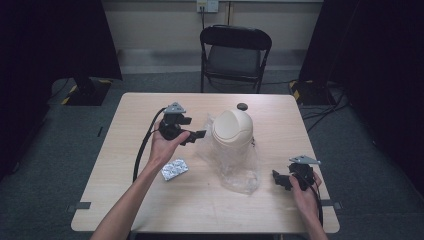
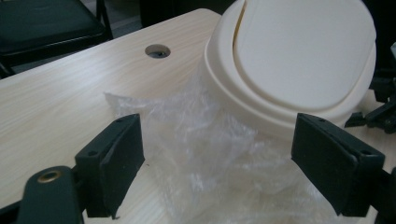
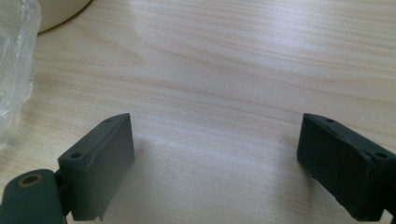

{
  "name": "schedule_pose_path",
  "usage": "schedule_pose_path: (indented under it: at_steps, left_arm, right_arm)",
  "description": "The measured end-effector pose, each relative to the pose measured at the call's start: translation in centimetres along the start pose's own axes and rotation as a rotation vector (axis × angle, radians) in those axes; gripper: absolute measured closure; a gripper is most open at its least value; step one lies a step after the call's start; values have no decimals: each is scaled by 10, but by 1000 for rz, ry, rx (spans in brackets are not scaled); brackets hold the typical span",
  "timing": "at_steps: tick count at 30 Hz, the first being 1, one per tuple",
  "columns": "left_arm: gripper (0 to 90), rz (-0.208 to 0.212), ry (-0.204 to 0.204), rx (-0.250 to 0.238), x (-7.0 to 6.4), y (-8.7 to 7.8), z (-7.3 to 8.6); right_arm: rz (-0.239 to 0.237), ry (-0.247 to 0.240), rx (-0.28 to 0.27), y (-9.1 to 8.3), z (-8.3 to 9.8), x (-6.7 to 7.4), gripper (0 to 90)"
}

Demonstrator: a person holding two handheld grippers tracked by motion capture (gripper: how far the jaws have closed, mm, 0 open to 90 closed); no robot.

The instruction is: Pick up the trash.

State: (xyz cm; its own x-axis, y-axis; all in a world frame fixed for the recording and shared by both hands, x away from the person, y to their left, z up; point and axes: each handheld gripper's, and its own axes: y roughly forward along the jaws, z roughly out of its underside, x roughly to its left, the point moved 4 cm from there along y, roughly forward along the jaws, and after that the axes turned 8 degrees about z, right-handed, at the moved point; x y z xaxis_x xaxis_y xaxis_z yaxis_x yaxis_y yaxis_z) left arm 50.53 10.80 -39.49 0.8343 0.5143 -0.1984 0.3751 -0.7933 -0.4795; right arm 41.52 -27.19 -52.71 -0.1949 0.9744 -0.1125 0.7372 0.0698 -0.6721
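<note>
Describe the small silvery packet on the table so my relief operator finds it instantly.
Start at the cream plastic swing-lid bin standing on crumpled clear plastic film mid-table. Look toward the person's left forearm: the silver foil blister pack lies flat on the pale wooden table, just beside that arm. It is the one small, shiny, bumpy rectangle; the film is transparent and the bin is tall.

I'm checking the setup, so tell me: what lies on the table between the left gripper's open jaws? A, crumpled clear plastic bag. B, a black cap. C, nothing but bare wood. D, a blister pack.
A: the left gripper frames the clear plastic bag beside the cream bin.
</note>
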Motion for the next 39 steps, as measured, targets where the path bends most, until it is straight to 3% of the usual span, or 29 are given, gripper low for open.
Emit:
schedule_pose_path:
  at_steps: [1,3,7,14,16,19,22,24,35,38,39]
  left_arm:
    - [162,0,0,0,0,0,0]
    - [163,4,24,4,2,11,-14]
    - [163,35,2,-8,4,25,-23]
    - [165,13,33,56,1,55,-22]
    - [157,25,5,55,3,60,-20]
    - [158,30,7,58,4,63,-19]
    - [159,5,14,78,9,68,-16]
    - [159,15,1,84,11,69,-15]
    - [163,22,23,121,10,87,-21]
    - [188,11,33,113,10,86,-23]
    - [187,24,19,101,11,85,-24]
  right_arm:
    - [0,1,0,0,0,0,103]
    - [0,1,0,0,0,0,103]
    - [0,0,0,0,0,0,103]
    - [0,0,0,0,0,0,103]
    - [-1,-1,-1,0,0,0,103]
    - [0,0,0,0,0,0,103]
    - [0,2,1,0,0,0,103]
    - [0,1,1,0,0,0,103]
    - [-1,2,0,0,0,0,103]
    - [-1,1,1,0,0,0,103]
    - [-1,0,0,0,0,0,103]
